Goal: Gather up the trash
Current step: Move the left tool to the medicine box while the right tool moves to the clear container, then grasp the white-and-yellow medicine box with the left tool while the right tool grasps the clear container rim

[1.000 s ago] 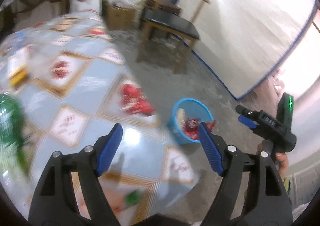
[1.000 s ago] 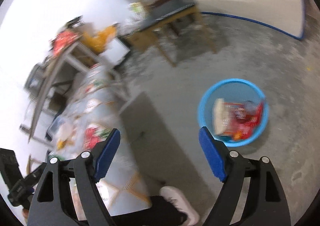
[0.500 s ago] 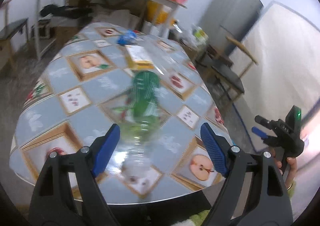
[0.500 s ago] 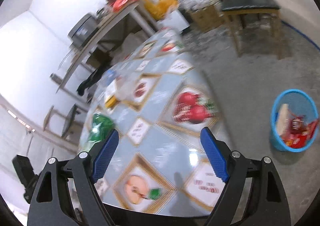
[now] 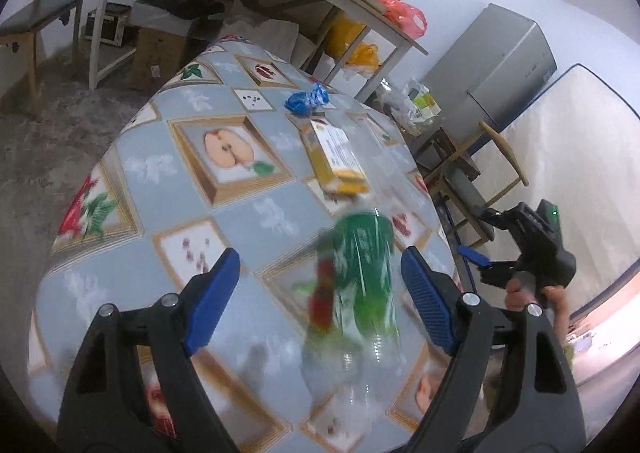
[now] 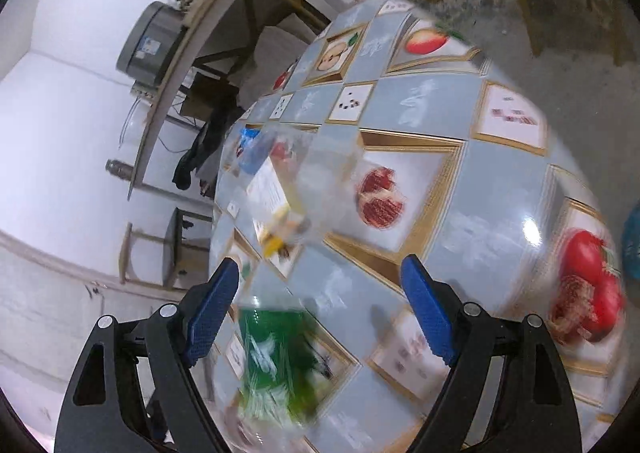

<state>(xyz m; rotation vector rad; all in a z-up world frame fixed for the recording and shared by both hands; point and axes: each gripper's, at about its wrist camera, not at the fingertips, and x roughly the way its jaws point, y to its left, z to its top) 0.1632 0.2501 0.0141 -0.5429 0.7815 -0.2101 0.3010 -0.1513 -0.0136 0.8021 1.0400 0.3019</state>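
Fingers apart — blurred green-labelled clear bottle lying between.

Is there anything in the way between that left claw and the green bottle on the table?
Nothing visible blocks it. The left gripper is open, and the green bottle lies on the table right ahead between its fingers. The yellow carton and blue wrapper lie farther back, beyond the bottle.
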